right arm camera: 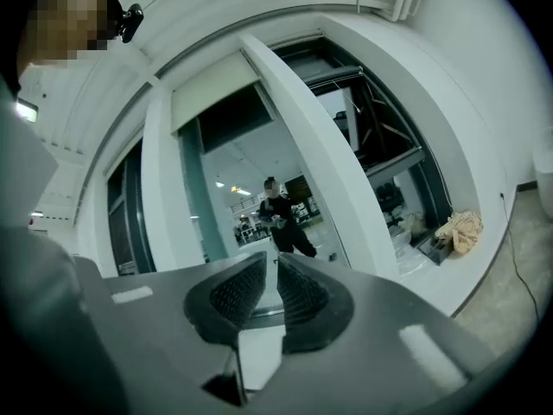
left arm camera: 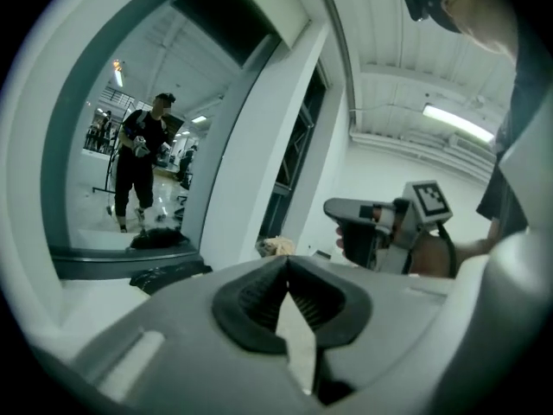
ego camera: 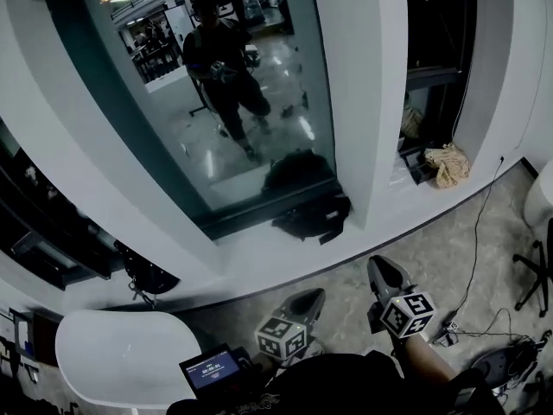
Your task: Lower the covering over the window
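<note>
A tall window pane stands ahead between white pillars and mirrors a person holding grippers. In the right gripper view a pale panel spans the window's top, perhaps the covering, with dark glass under it. Both grippers are held low in front of the sill, well short of the window. The left gripper is shut, its pads meeting with nothing between them. My right gripper stands slightly open with a narrow empty gap, and it also shows in the left gripper view.
A black bag lies on the white sill below the pane. A crumpled beige cloth sits in the right bay beyond a pillar. A white round table, a small screen, floor cables and a chair base are near.
</note>
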